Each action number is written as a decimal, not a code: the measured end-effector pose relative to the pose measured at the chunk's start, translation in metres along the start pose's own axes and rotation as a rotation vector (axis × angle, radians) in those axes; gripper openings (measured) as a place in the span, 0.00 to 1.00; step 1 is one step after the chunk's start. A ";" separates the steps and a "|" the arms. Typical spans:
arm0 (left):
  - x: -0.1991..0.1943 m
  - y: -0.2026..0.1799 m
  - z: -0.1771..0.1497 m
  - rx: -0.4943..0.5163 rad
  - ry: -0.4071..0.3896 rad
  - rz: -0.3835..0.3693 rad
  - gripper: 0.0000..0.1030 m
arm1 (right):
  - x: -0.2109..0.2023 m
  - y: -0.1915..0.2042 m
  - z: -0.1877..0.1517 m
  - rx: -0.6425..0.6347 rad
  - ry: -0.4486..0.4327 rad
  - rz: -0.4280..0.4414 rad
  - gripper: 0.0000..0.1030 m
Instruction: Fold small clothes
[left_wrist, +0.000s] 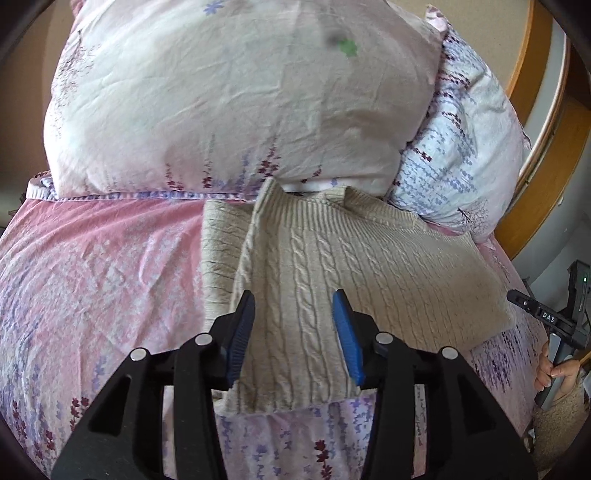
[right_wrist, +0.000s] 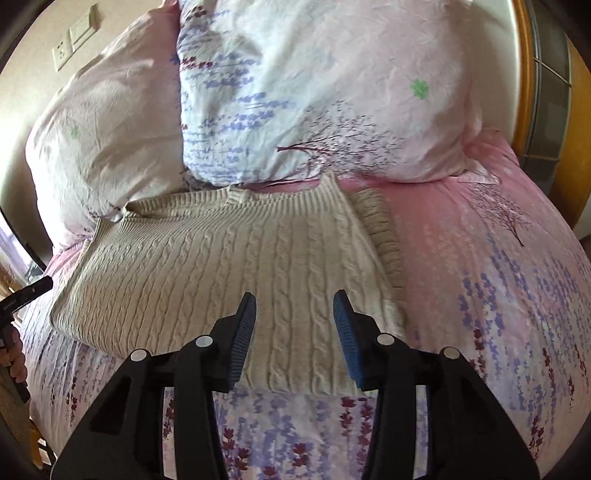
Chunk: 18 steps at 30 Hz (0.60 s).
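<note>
both tongs, left (left_wrist: 293, 332) and right (right_wrist: 294, 332), seemingly gape, angled downward.

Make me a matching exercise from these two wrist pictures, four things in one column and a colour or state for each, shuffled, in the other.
Things:
1. sweater
2. bedsheet
3. left claw
4. wall sockets

Descriptions:
A. pink with purple flowers
B. beige cable knit, folded on the bed
C. white, by the upper left corner of the right wrist view
D. open, blue pads apart above the knit

Pairs: 1-B, 2-A, 3-D, 4-C
</note>
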<state>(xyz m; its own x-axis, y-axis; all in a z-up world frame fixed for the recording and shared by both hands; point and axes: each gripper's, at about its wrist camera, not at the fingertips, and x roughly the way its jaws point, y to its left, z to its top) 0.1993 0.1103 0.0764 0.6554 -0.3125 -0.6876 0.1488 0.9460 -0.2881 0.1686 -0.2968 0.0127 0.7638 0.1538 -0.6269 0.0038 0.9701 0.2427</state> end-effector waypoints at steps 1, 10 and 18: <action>0.006 -0.007 -0.002 0.020 0.009 0.006 0.44 | 0.005 0.005 0.001 -0.009 0.009 0.006 0.44; 0.041 -0.005 -0.022 0.027 0.089 0.053 0.47 | 0.044 0.013 -0.007 -0.082 0.109 -0.088 0.62; 0.006 0.047 0.001 -0.234 0.025 -0.052 0.50 | 0.029 0.024 0.003 -0.051 0.064 -0.066 0.64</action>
<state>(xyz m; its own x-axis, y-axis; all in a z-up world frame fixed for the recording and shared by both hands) 0.2107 0.1532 0.0596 0.6322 -0.3652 -0.6833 0.0046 0.8837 -0.4680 0.1930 -0.2700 0.0024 0.7198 0.0993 -0.6871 0.0189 0.9866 0.1623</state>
